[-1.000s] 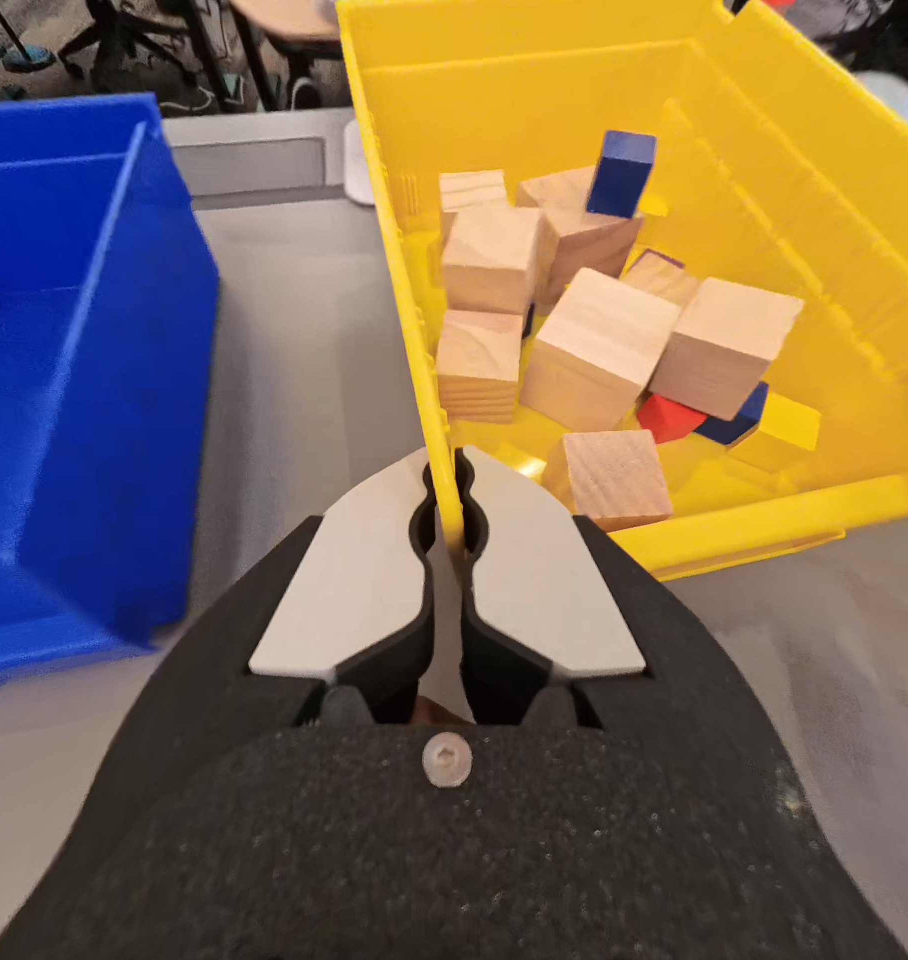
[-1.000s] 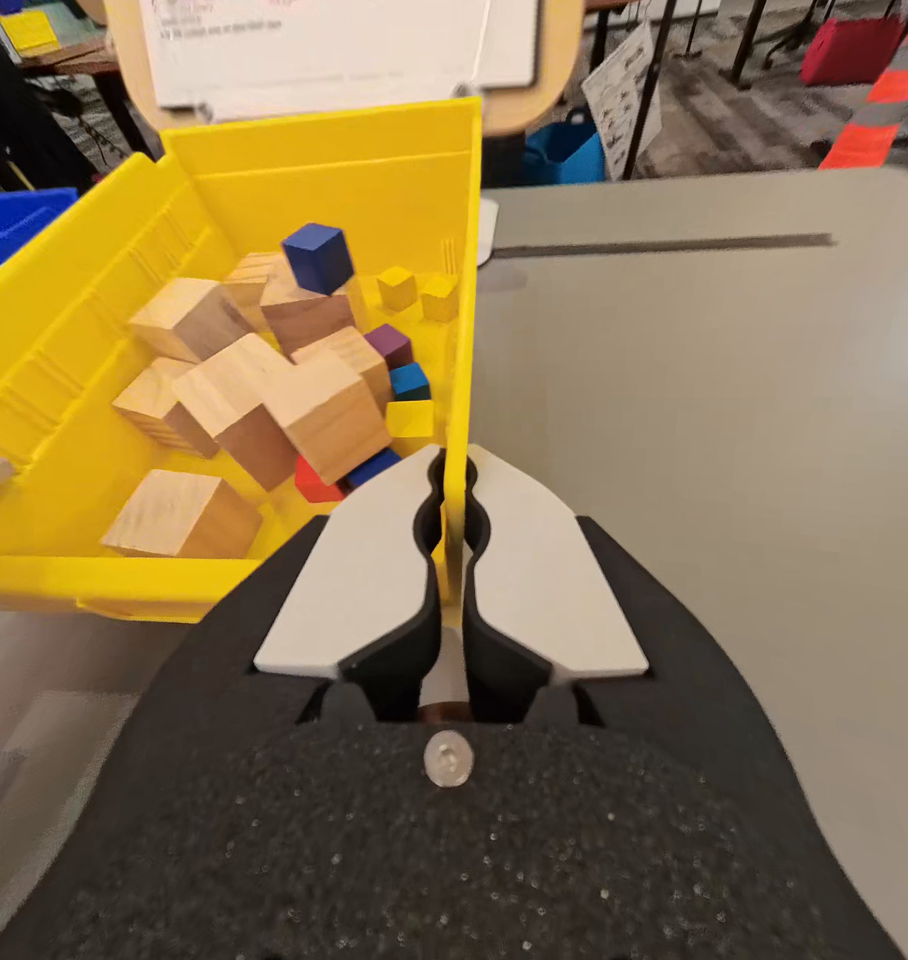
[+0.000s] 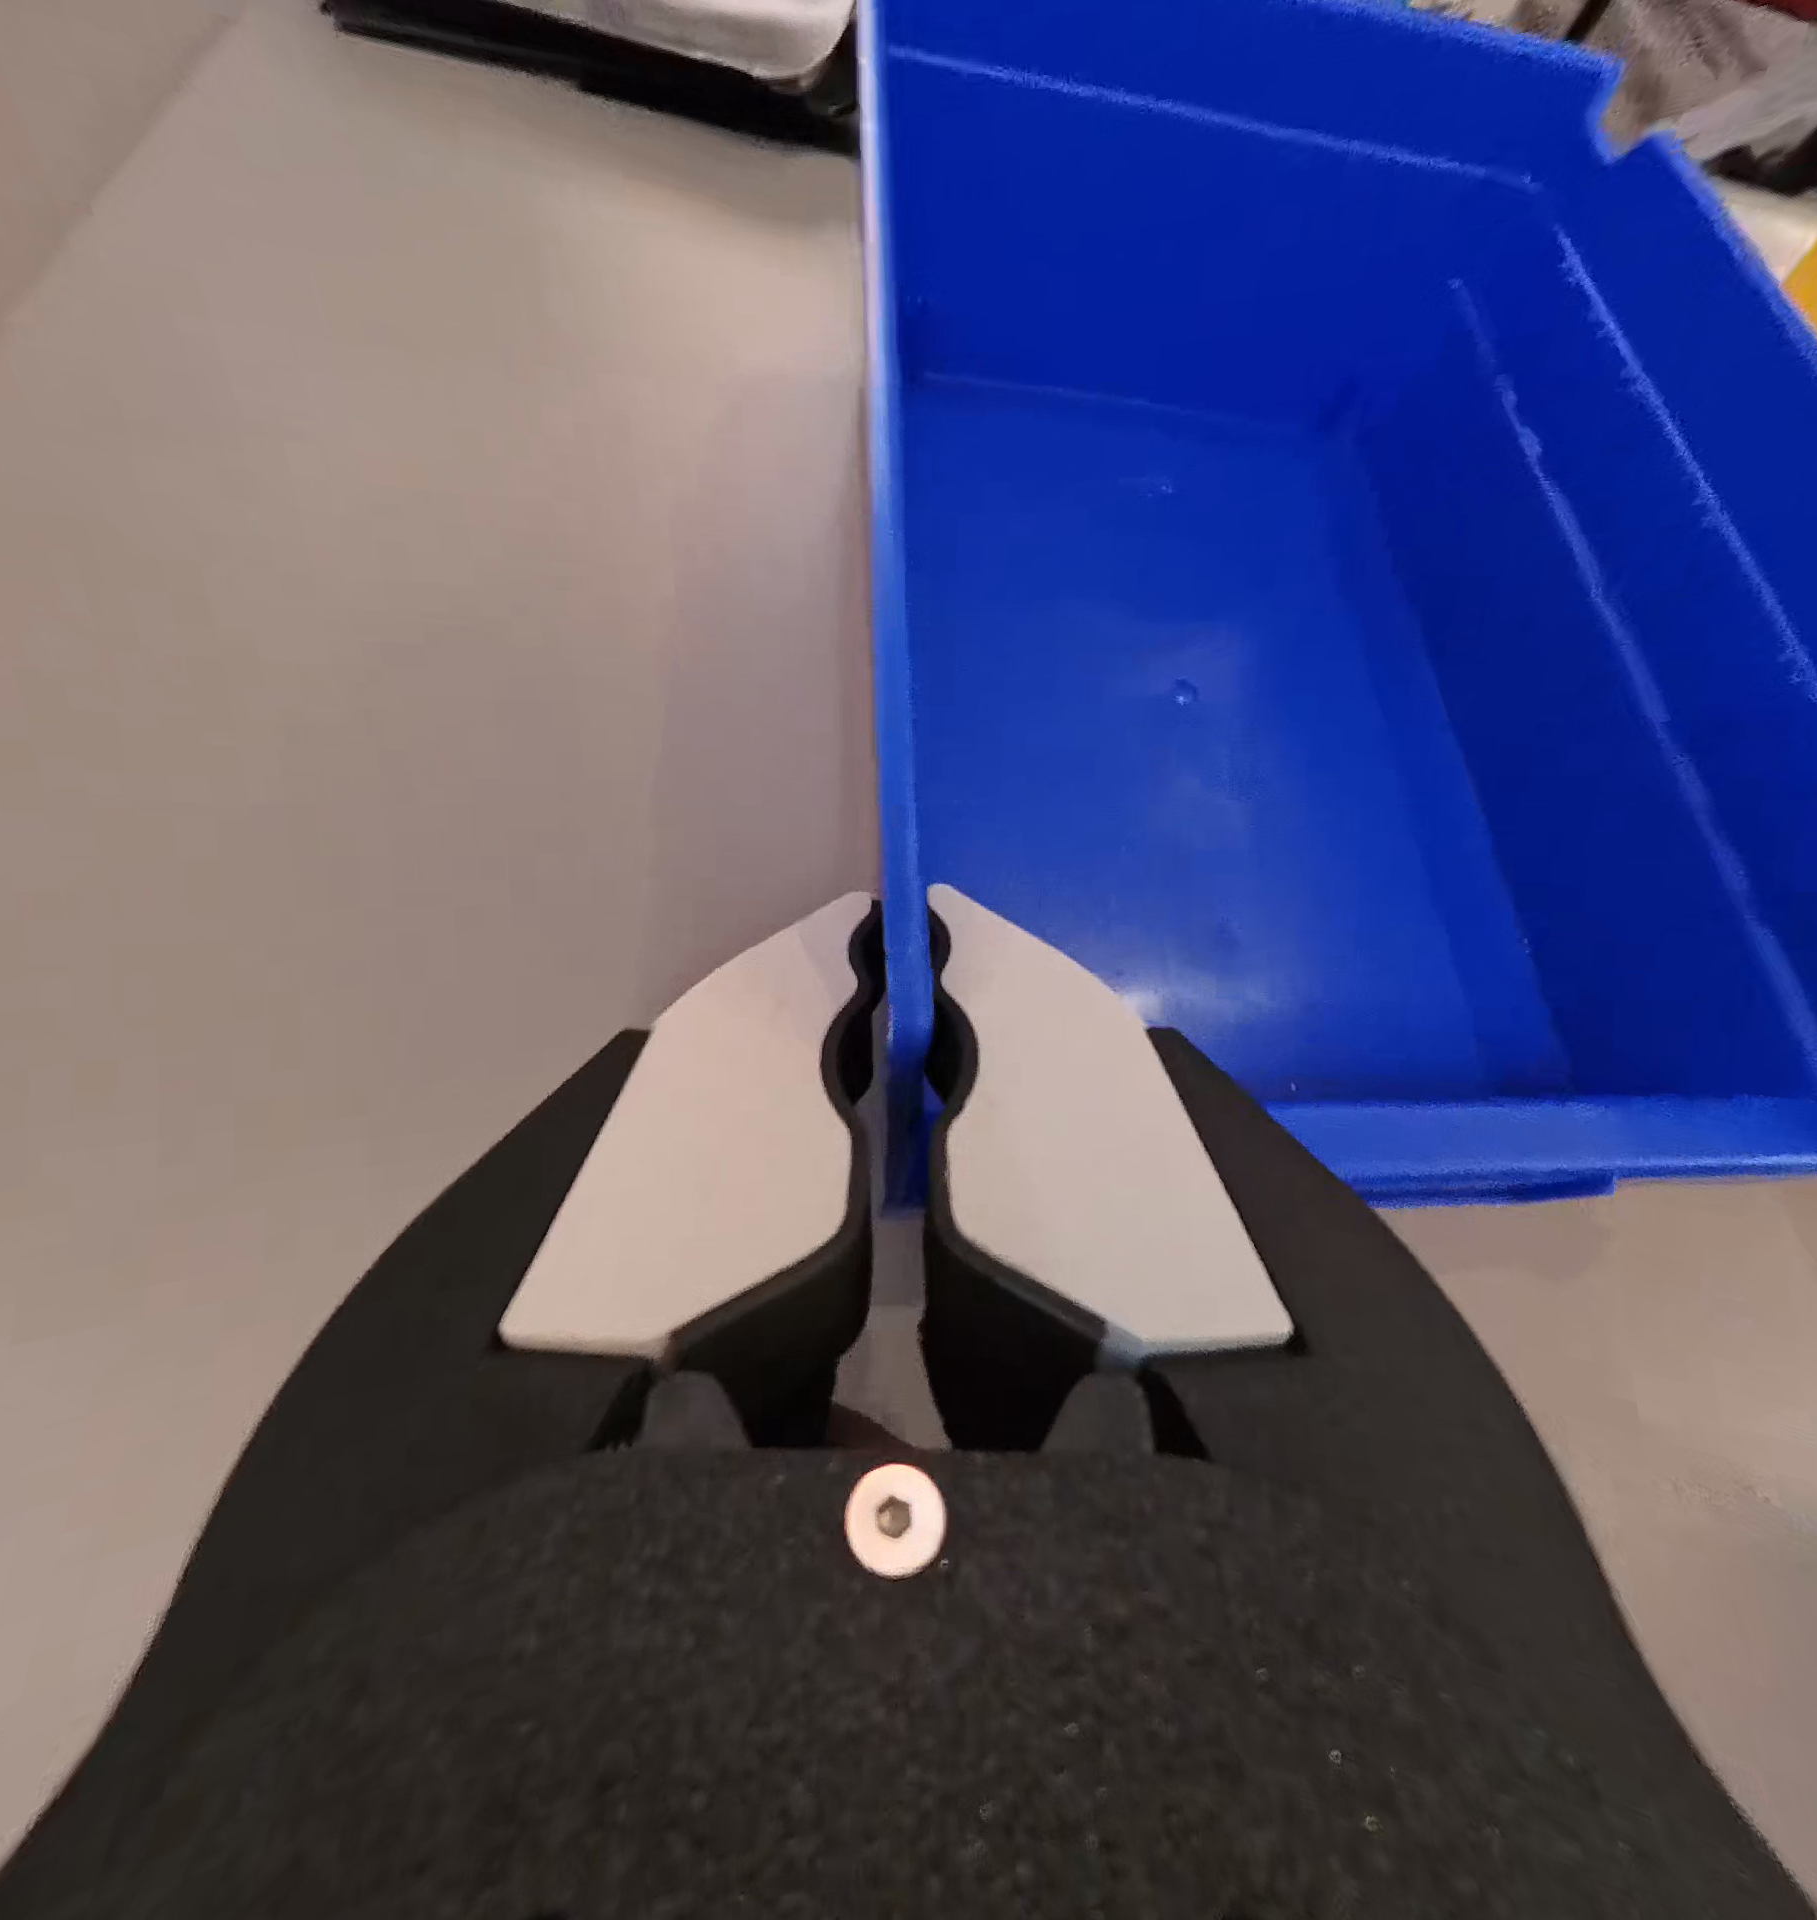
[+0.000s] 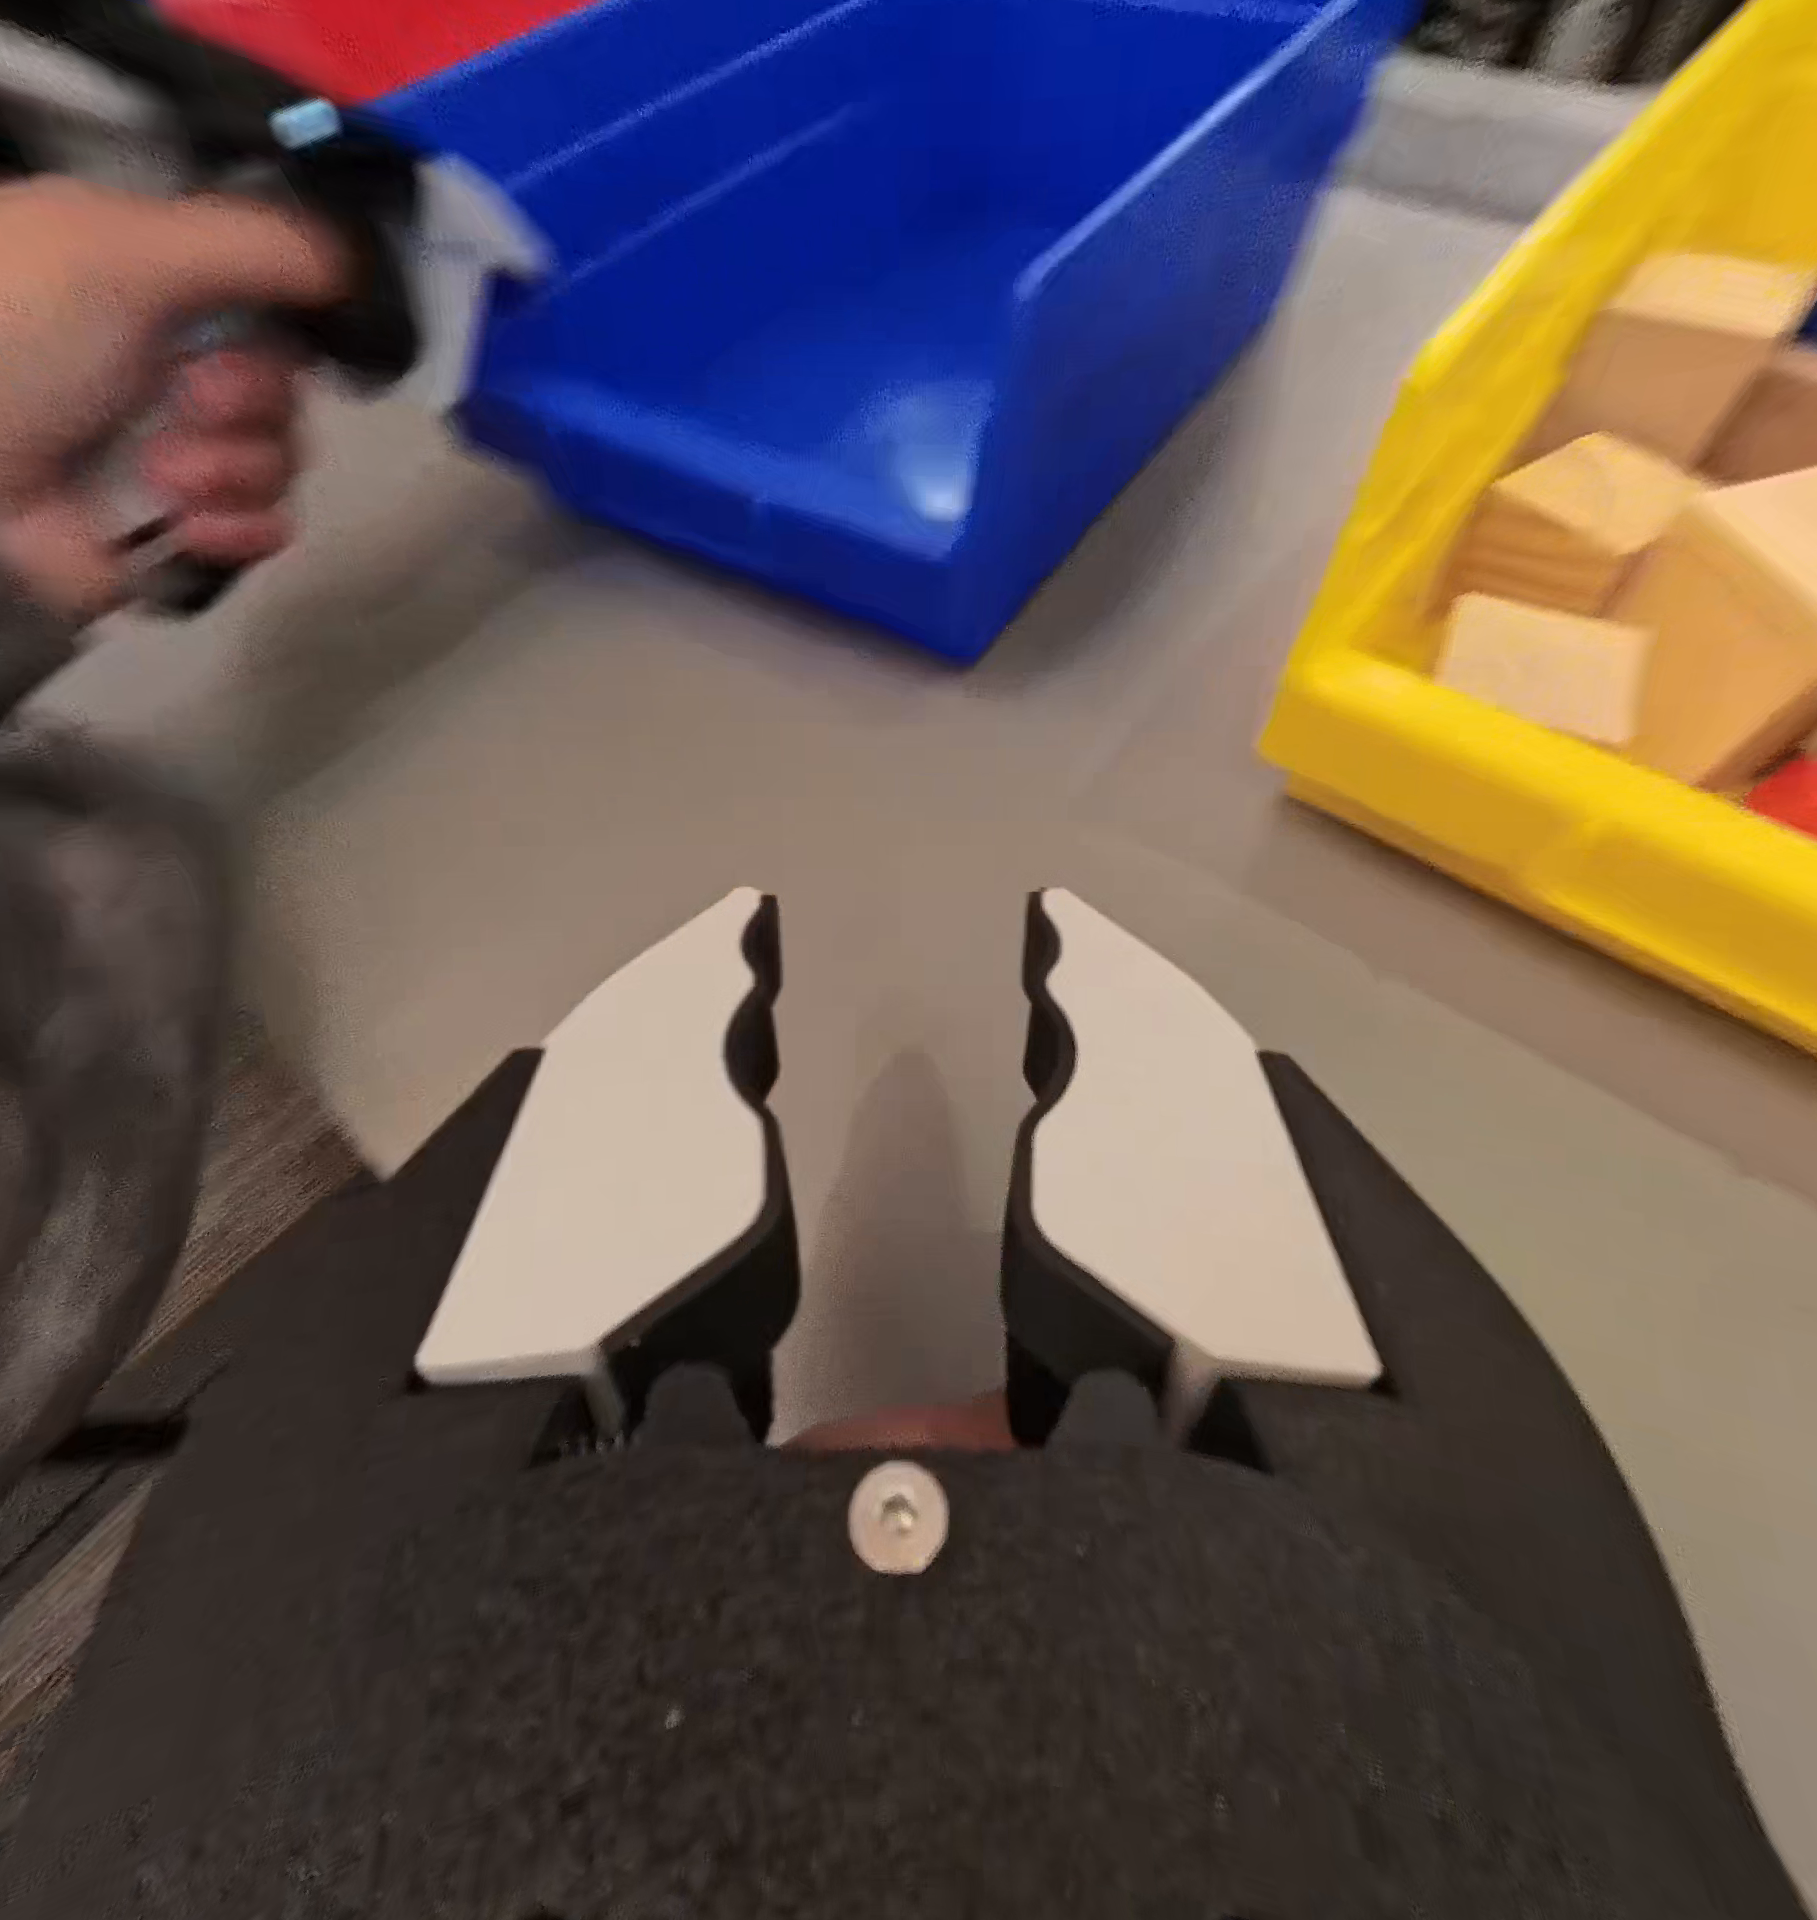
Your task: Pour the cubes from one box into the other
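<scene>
Left gripper (image 3: 902, 914) fingers pinch the blue box (image 3: 1299, 727) side wall, long axis running away; right gripper (image 4: 902, 909) fingers wide, holding nothing.

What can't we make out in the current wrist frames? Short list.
- Yellow box, right wrist view: cut off by the right edge, so the count of cubes is unknown.
- Left gripper, right wrist view: motion-blurred, along with the hand holding it; its grip on the blue box reads only in the left wrist view.
- Blue box far corner, left wrist view: blurred background beyond.
- Right gripper: open, nothing between.
</scene>
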The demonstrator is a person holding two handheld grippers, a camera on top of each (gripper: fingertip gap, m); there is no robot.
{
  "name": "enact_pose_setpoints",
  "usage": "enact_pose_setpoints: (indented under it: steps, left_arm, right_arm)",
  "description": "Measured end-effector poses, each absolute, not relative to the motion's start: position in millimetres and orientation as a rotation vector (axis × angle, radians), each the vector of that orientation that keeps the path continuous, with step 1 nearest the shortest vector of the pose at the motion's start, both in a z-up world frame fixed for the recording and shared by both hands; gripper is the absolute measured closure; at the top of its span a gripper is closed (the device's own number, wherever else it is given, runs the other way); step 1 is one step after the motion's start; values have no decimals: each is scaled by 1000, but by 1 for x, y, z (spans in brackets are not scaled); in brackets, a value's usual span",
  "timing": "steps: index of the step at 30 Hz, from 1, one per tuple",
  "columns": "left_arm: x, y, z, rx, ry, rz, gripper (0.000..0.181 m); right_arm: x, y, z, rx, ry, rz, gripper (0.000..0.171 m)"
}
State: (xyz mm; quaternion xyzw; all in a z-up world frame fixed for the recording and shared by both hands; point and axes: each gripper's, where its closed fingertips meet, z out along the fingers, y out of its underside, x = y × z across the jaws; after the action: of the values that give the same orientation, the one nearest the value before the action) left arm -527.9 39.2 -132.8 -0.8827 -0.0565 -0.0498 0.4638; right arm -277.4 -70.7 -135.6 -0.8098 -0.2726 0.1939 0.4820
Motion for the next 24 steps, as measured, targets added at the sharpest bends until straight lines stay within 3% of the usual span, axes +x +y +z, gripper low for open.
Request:
enact_pose_setpoints:
  steps: [2, 7, 9, 13, 20, 24]
  left_arm:
    - [-518, -3, -133, -2176, -153, -49, 177]
    - [-499, -94, -133, -2190, -211, -1, 178]
    - [-495, -116, -131, -2170, -236, 31, 176]
    - [-468, -126, -88, -2061, -159, 101, 177]
    - [-305, -30, 71, -1770, 173, -5, 177]
    - [-167, 15, 107, -1731, 321, -58, 177]
  right_arm:
    - [-283, -55, -128, -1951, -593, 403, 133]
    - [-321, -41, -135, -2006, -580, 455, 131]
    - [-320, -45, -128, -2040, -537, 500, 162]
    - [-291, -50, -76, -1884, -520, 360, 168]
    - [-113, -13, 90, -1625, -205, 120, 168]
    - [26, 7, 120, -1636, -84, 6, 168]
